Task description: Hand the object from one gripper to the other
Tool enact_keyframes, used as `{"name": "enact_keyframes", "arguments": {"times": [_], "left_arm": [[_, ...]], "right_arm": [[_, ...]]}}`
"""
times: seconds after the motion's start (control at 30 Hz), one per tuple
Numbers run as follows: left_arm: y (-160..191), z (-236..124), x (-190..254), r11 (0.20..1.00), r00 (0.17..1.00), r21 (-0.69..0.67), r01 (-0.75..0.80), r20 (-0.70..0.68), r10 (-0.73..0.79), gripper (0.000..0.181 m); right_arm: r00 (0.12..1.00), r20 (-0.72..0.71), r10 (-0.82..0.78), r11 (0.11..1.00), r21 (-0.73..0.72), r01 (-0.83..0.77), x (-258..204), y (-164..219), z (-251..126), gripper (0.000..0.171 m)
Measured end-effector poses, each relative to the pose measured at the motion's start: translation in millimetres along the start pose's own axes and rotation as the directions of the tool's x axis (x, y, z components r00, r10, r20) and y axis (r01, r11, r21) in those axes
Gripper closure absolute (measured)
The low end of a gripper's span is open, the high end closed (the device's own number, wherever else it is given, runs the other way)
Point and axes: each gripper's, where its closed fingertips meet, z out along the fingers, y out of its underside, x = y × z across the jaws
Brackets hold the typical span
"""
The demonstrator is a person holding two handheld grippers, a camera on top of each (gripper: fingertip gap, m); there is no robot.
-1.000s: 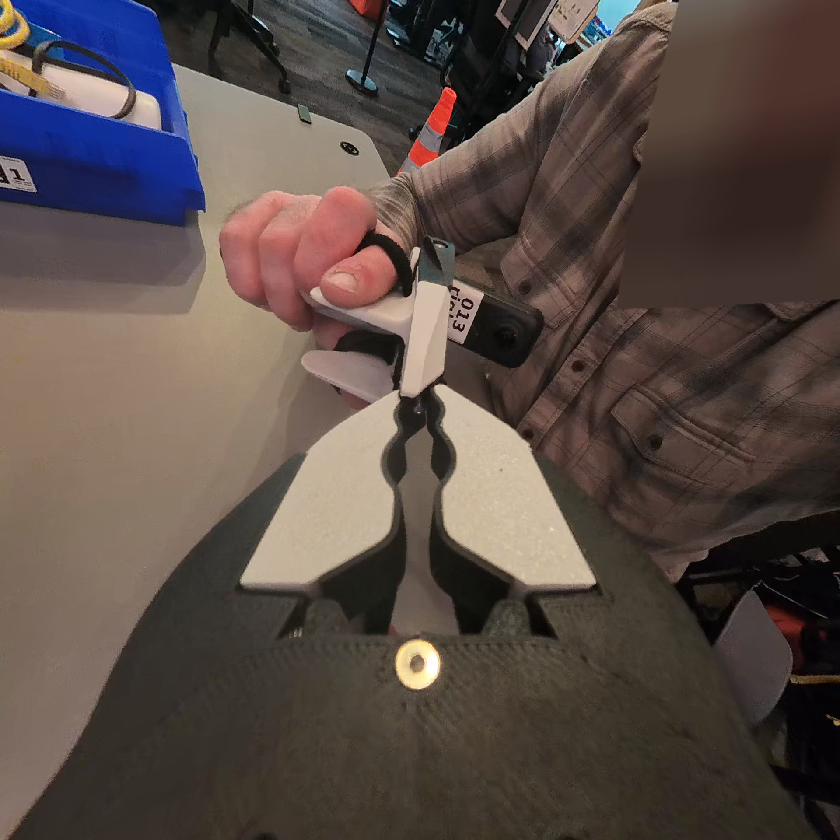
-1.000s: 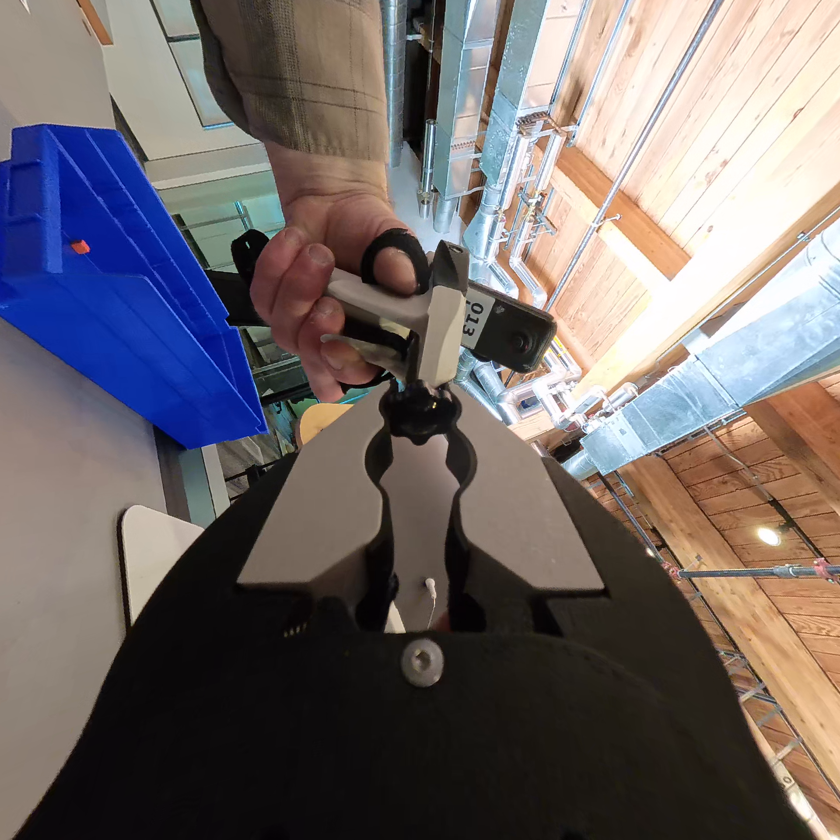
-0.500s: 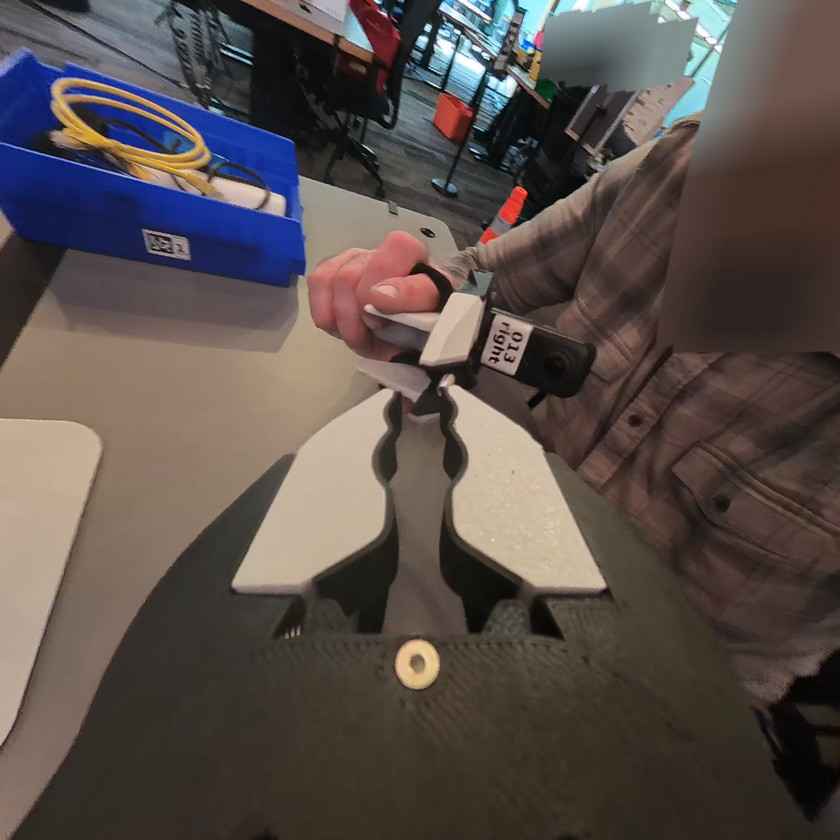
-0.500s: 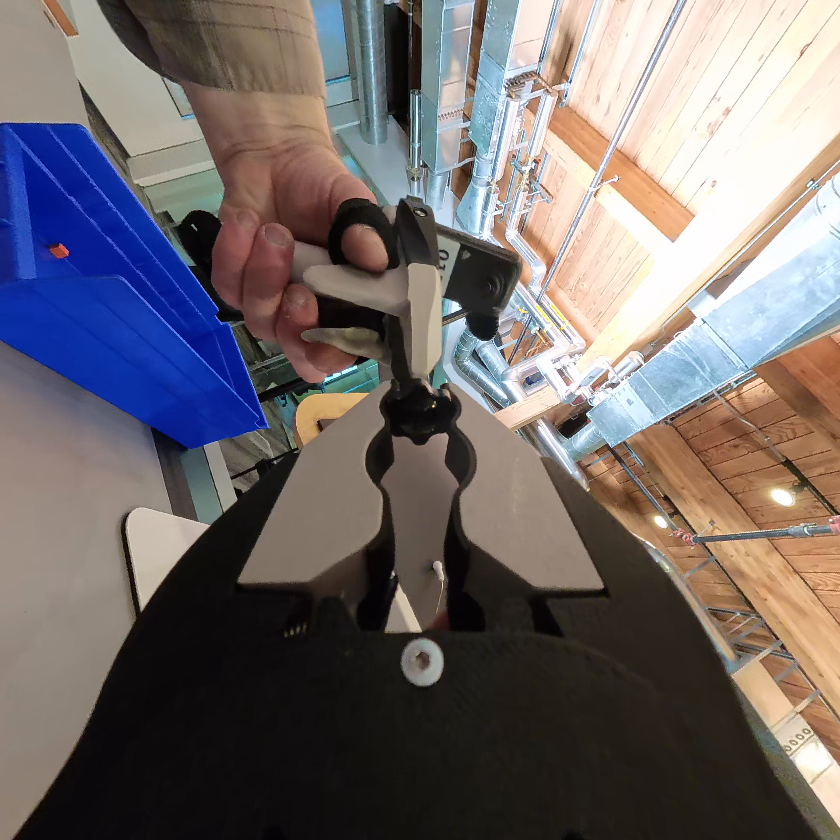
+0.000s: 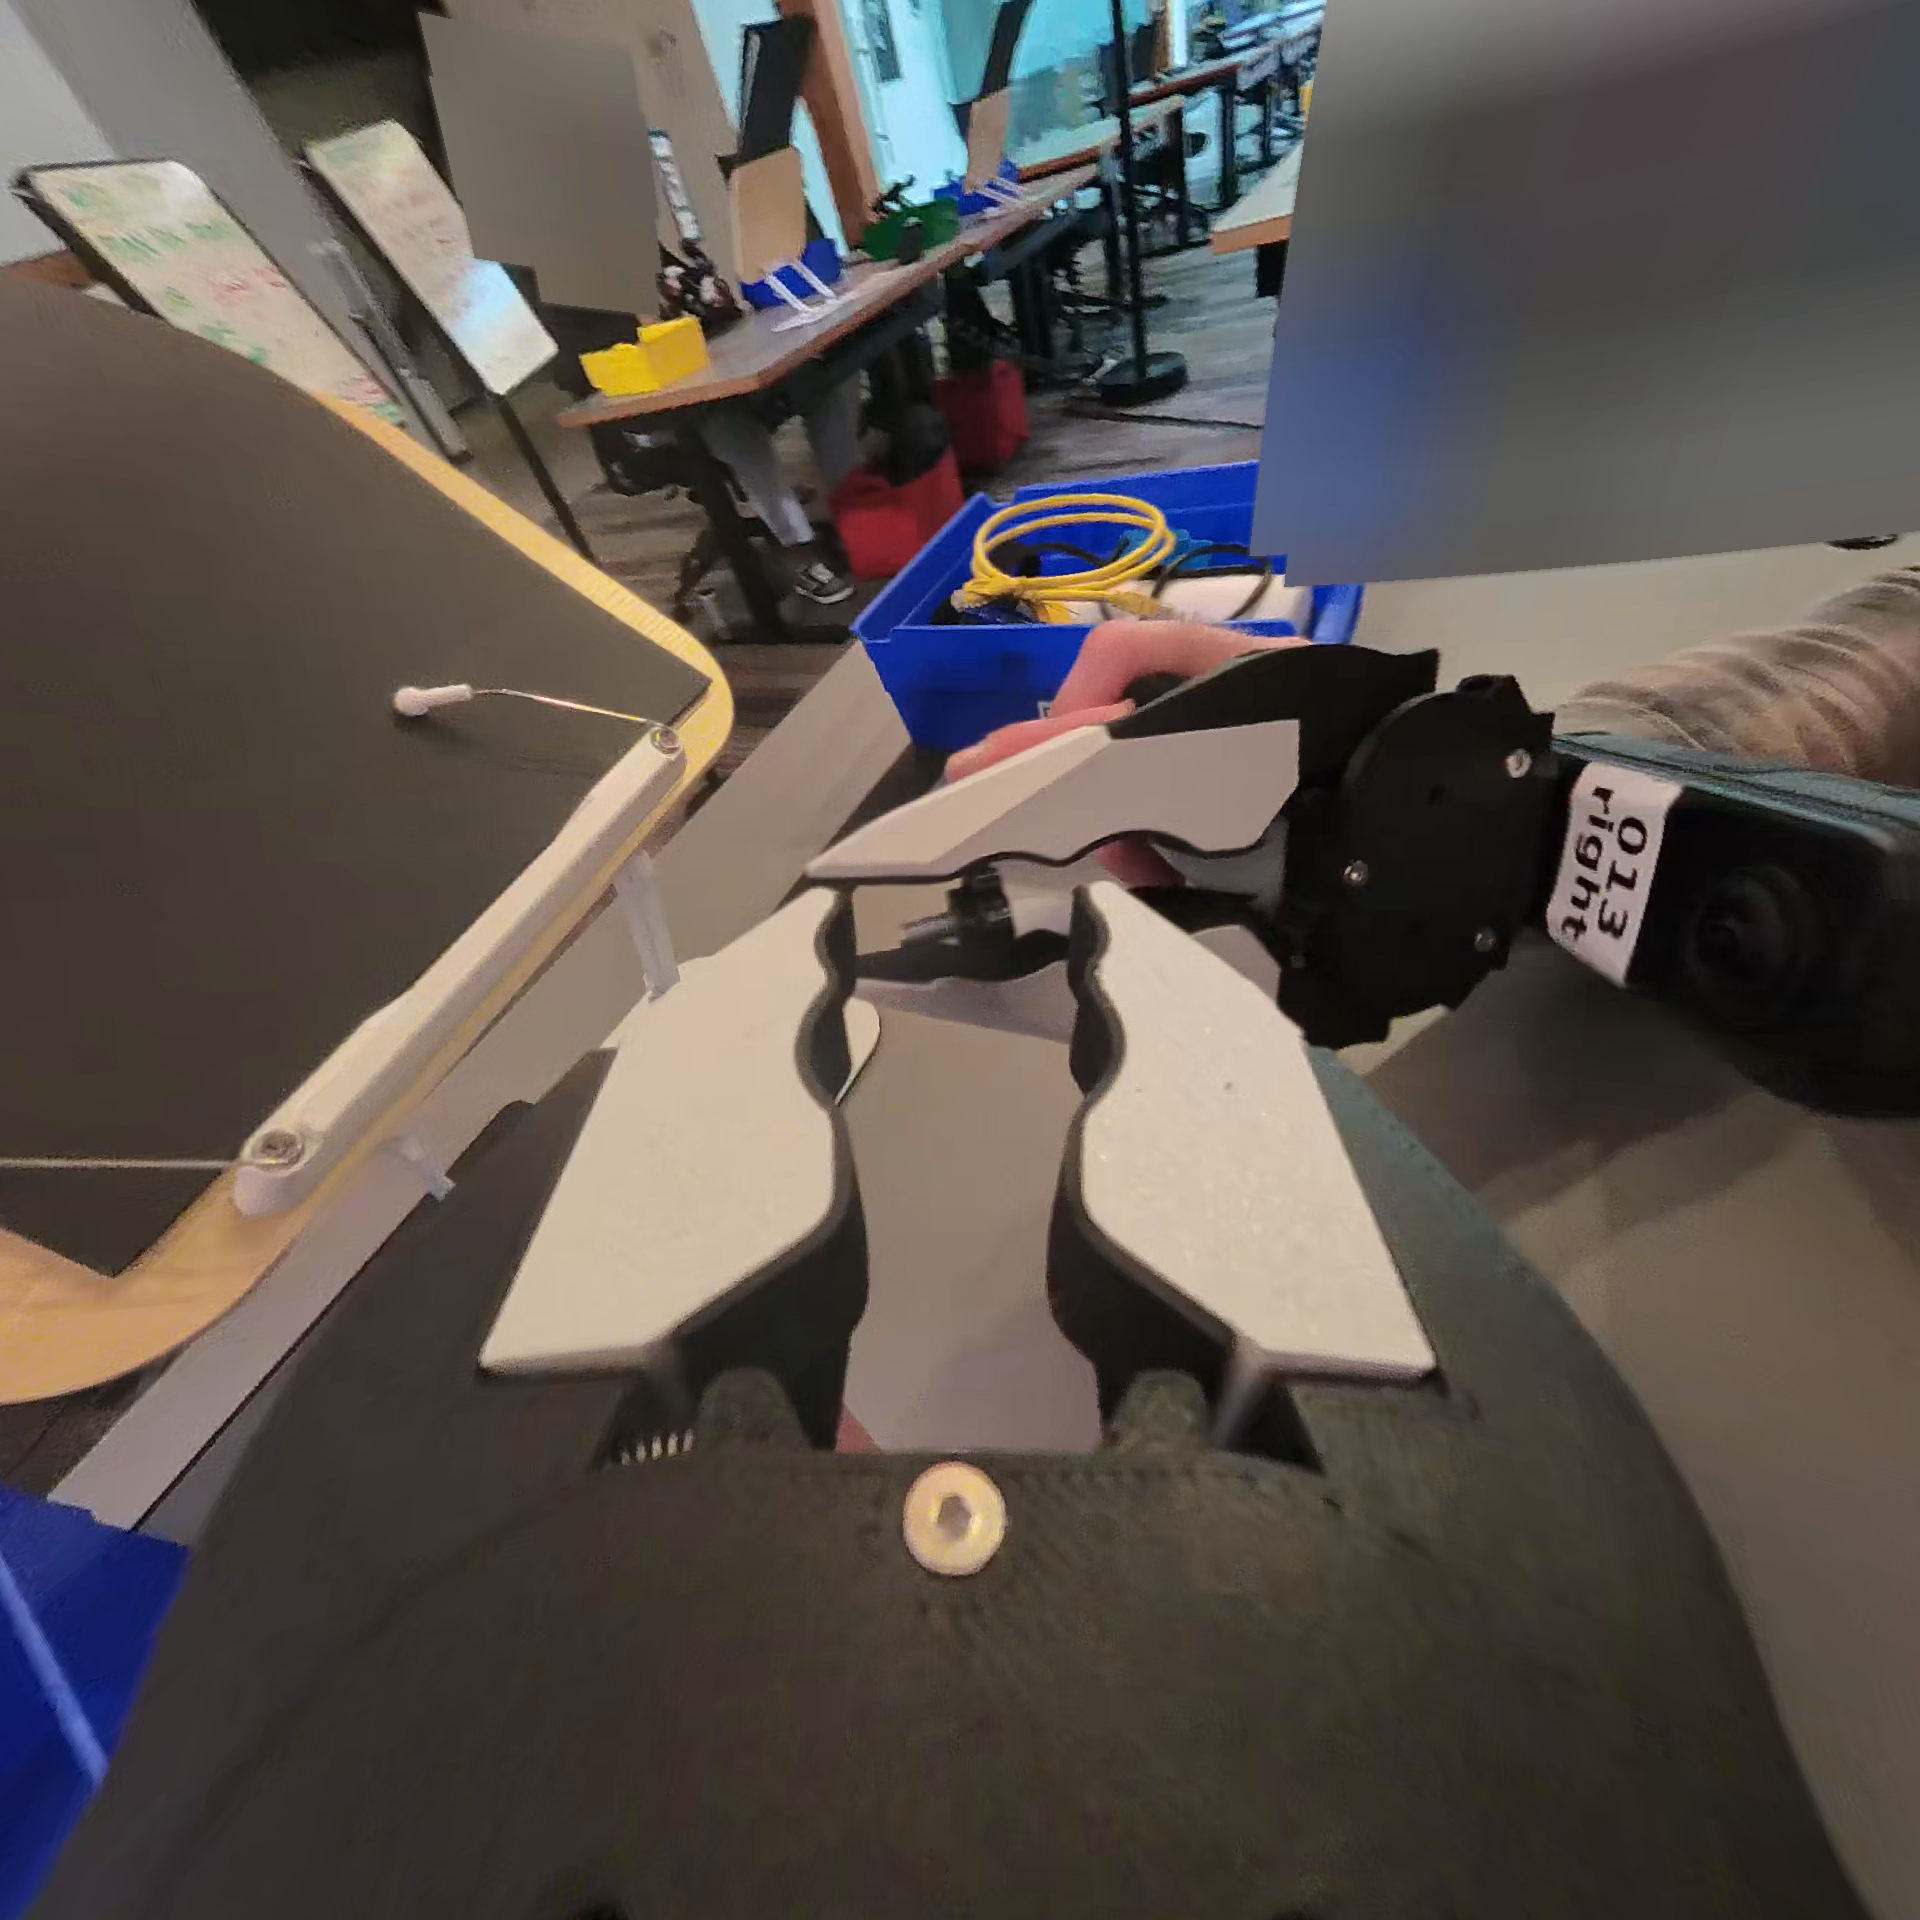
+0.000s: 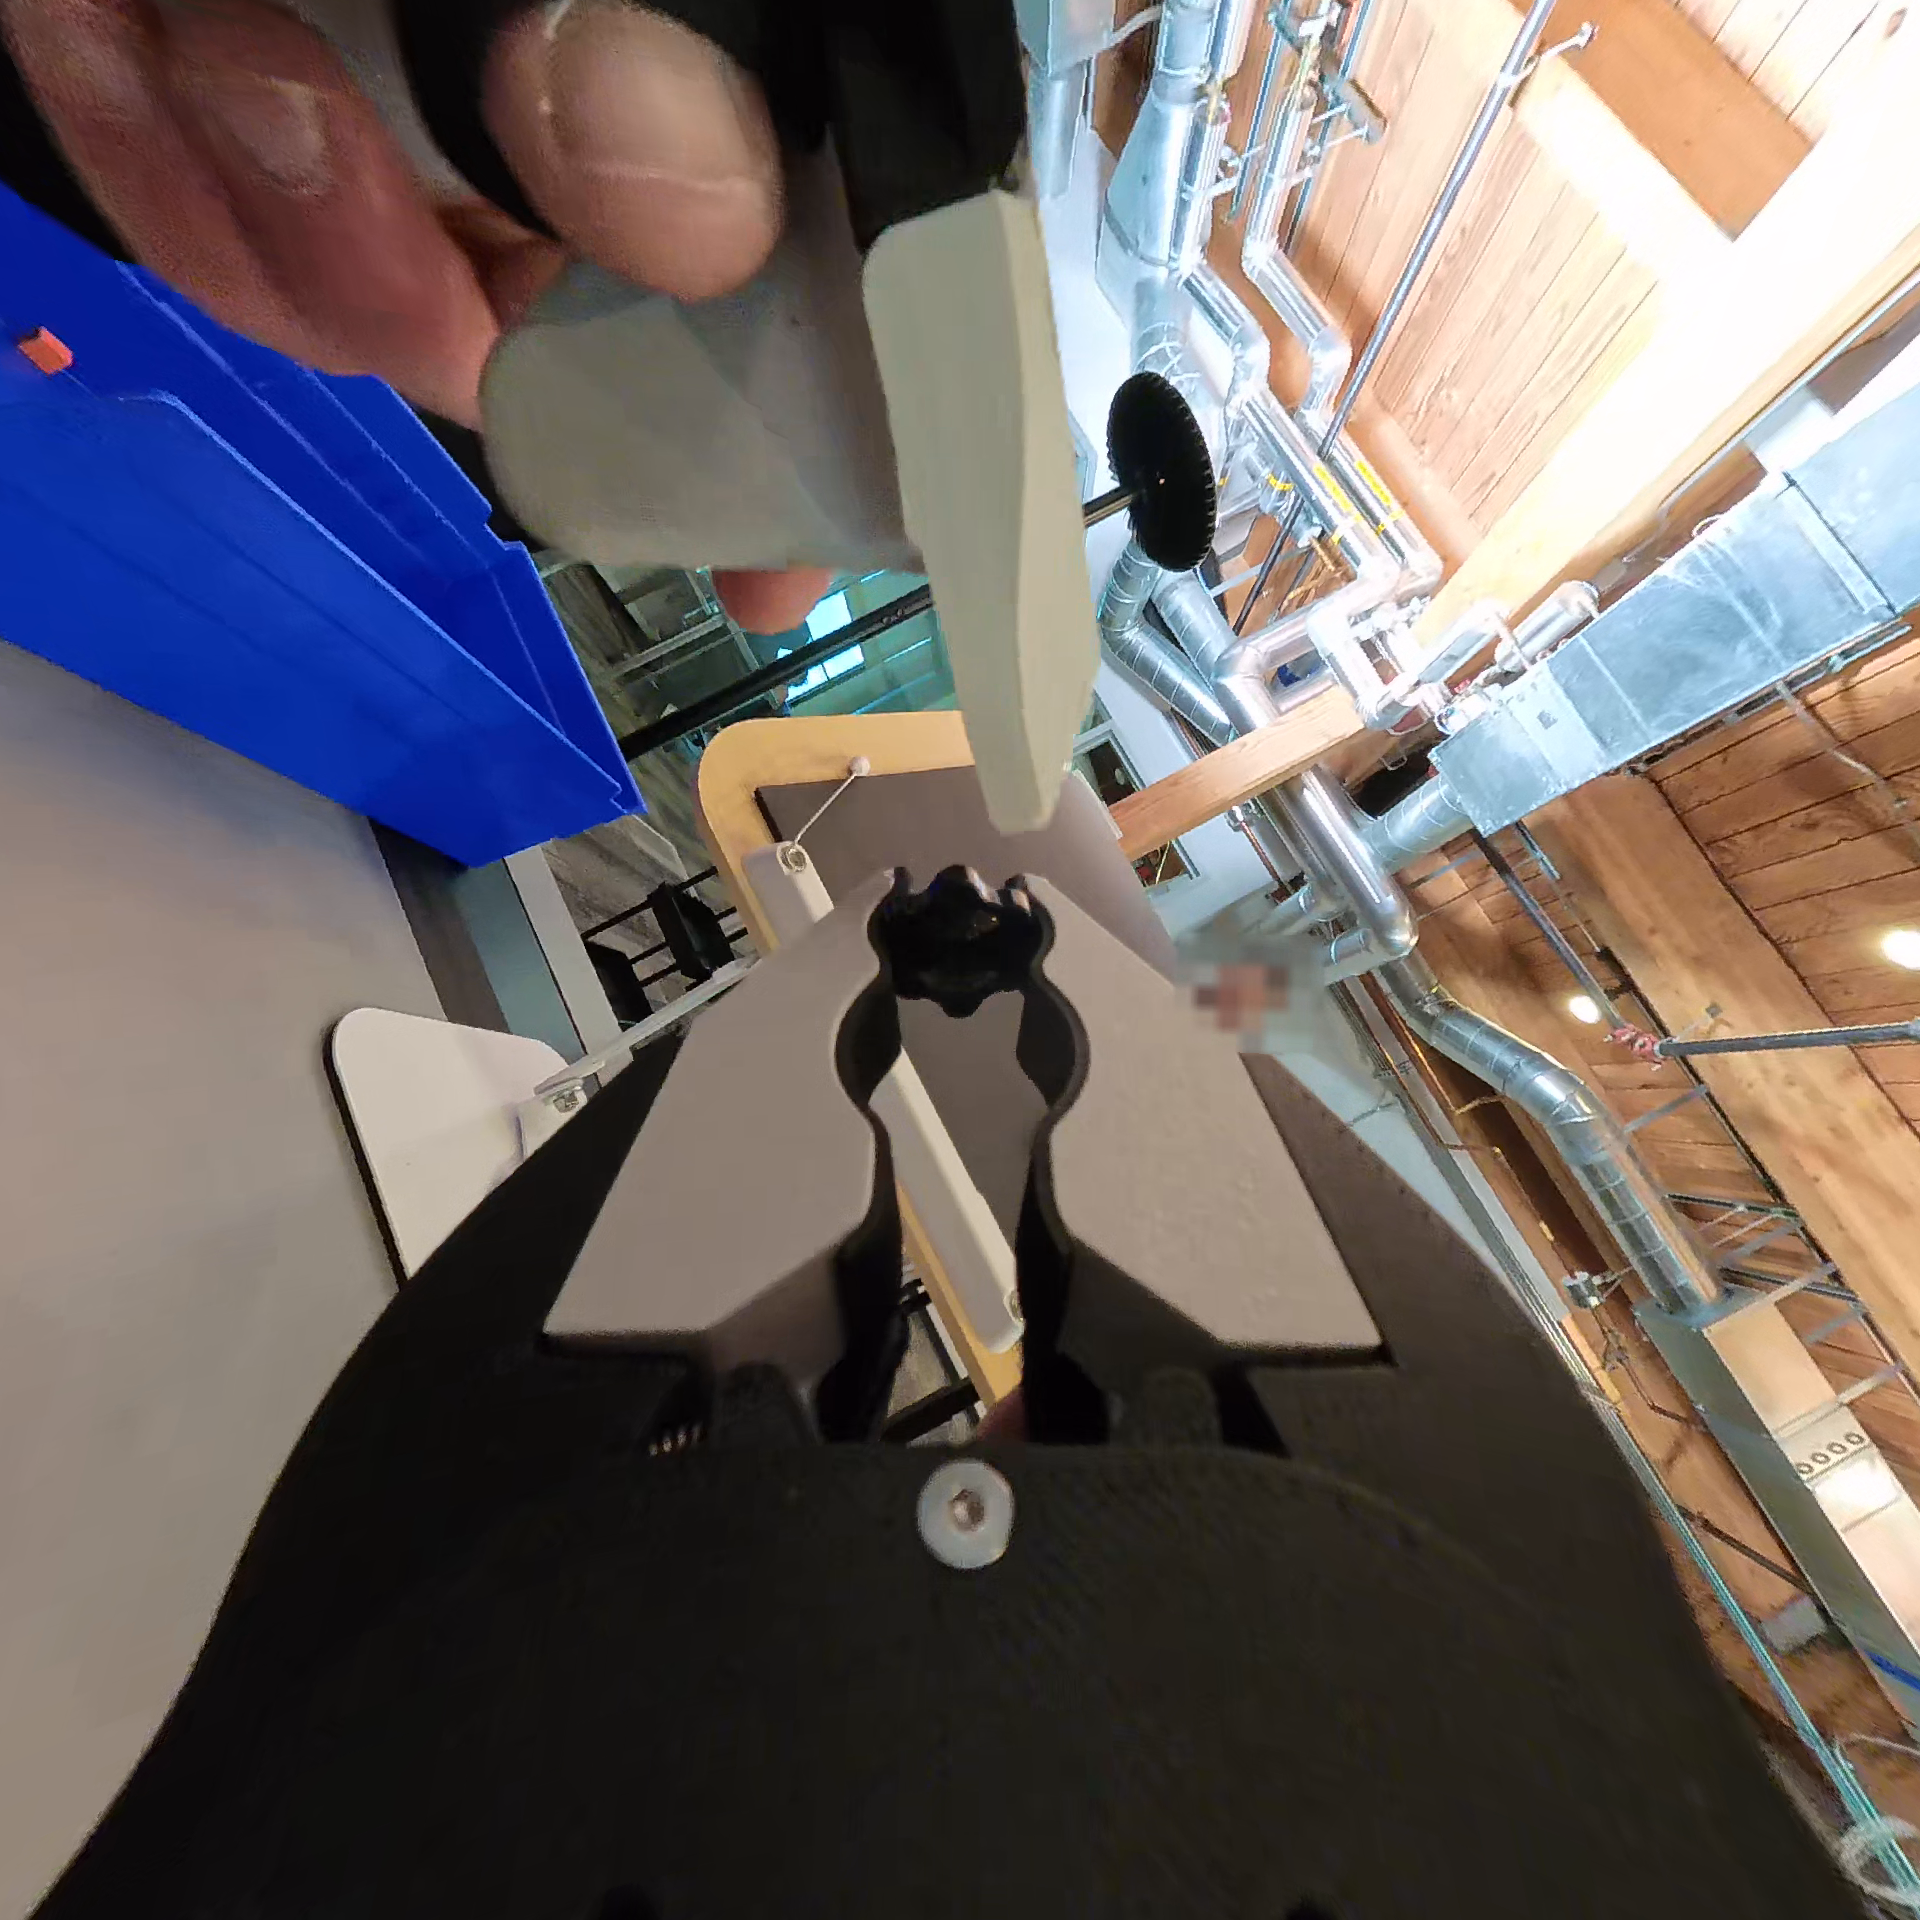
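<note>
The right tool (image 6: pixel 956 914) is clamped on a small black knob-shaped object (image 6: pixel 954 951), pinched at the very tips of its two grey fingers (image 6: pixel 764 1132), with the lobed edge of the knob showing in the notch just behind the tips. The left tool (image 5: pixel 951 935) stands open, its pale fingers (image 5: pixel 686 1164) well apart and gripping nothing. In the left wrist view the right tool (image 5: pixel 1049 800) lies crosswise just beyond those open tips, turned on its side, and the black object (image 5: pixel 961 914) shows beneath its upper finger, right in front of the gap between the left tool's tips; whether the left fingers touch it cannot be told. In the right wrist view the left tool's fingers (image 6: pixel 977 499) loom close above the held object, one tip ending just over it, with a person's hand (image 6: pixel 436 177) gripping that tool's handle at the top of the frame. Both tools are held above a grey surface (image 6: pixel 177 1039). A blue bin (image 5: pixel 987 665) sits on the far part of the surface and holds a coiled yellow cable (image 5: pixel 1070 551). A dark board with a light wooden rim (image 5: pixel 260 748) stands tilted to the left, with a thin wire and a white clip bar (image 5: pixel 457 977) along its edge. A plaid sleeve (image 5: pixel 1745 686) reaches in from the right behind the right tool.
</note>
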Motion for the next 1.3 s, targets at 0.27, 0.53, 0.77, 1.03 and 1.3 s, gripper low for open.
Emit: {"name": "enact_keyframes", "arguments": {"times": [0.27,0.53,0.77,1.03,1.3], "left_arm": [[7,14,0,0.999,0.984,-0.021,-0.04,0.172,0.043,0.168],[8,14,0,0.995,0.971,-0.038,-0.095,0.219,0.101,0.172],[6,6,-2,0.995,0.992,0.056,0.081,0.097,-0.086,0.172],[-8,-51,34,0.843,0.65,0.098,0.53,-0.685,-0.329,0.173],[-19,-79,66,0.941,0.612,0.178,0.289,-0.79,-0.038,0.172]], "right_arm": [[0.999,-0.008,-0.034,0.999,-0.019,0.033,0,1,0,0.157],[0.999,-0.006,-0.041,0.999,-0.033,0.04,-1,3,0,0.157],[0.998,0.06,-0.011,1.0,0.019,0.009,-3,-4,-1,0.134],[0.819,0.551,0.159,0.892,0.275,-0.358,-17,-48,-42,0.131],[-0.161,0.893,0.42,0.259,-0.288,-0.922,4,-83,-79,0.139]]}}
